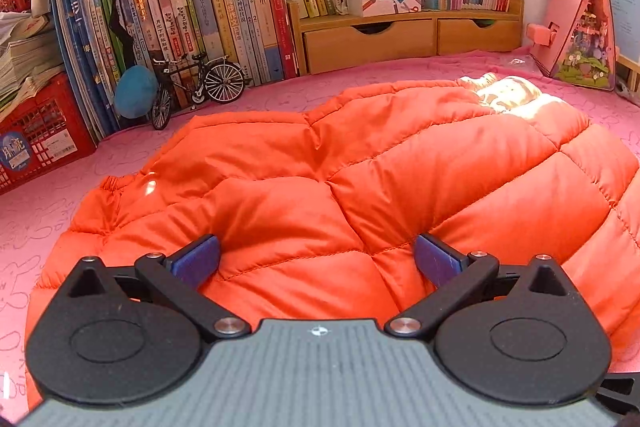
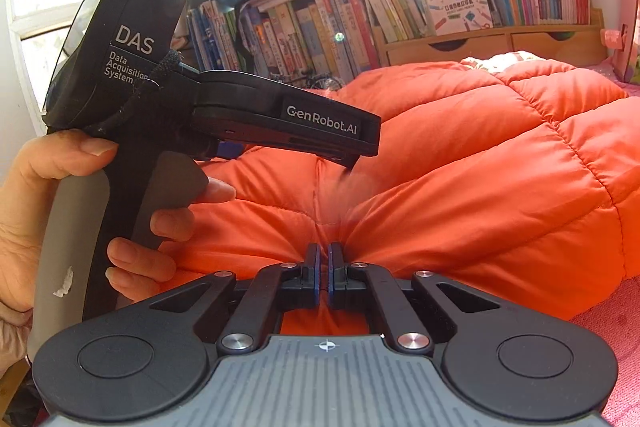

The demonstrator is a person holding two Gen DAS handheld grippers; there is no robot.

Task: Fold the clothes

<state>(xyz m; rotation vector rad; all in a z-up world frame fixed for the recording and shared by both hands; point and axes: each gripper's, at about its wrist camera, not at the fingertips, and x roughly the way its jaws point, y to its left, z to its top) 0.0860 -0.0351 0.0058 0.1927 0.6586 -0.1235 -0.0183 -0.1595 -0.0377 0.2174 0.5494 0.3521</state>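
Observation:
An orange quilted puffer jacket [image 1: 360,163] lies spread on the pink mat [image 1: 60,195], a cuffed sleeve end at its left and a pale lining showing at the far collar [image 1: 500,93]. My left gripper [image 1: 316,259] hovers open over the jacket's near part, its blue pads wide apart with fabric between them. In the right wrist view my right gripper [image 2: 324,259] is shut on a pinched fold of the same jacket [image 2: 480,167], creases fanning out from the pads. The left gripper's body, held by a hand [image 2: 36,211], fills the left of that view.
Rows of books [image 1: 224,15] and a wooden drawer shelf [image 1: 400,35] line the back. A model bicycle [image 1: 196,87], a blue plush toy [image 1: 134,91] and red crates [image 1: 40,135] stand at the left. A pink triangular box [image 1: 580,27] sits at the right.

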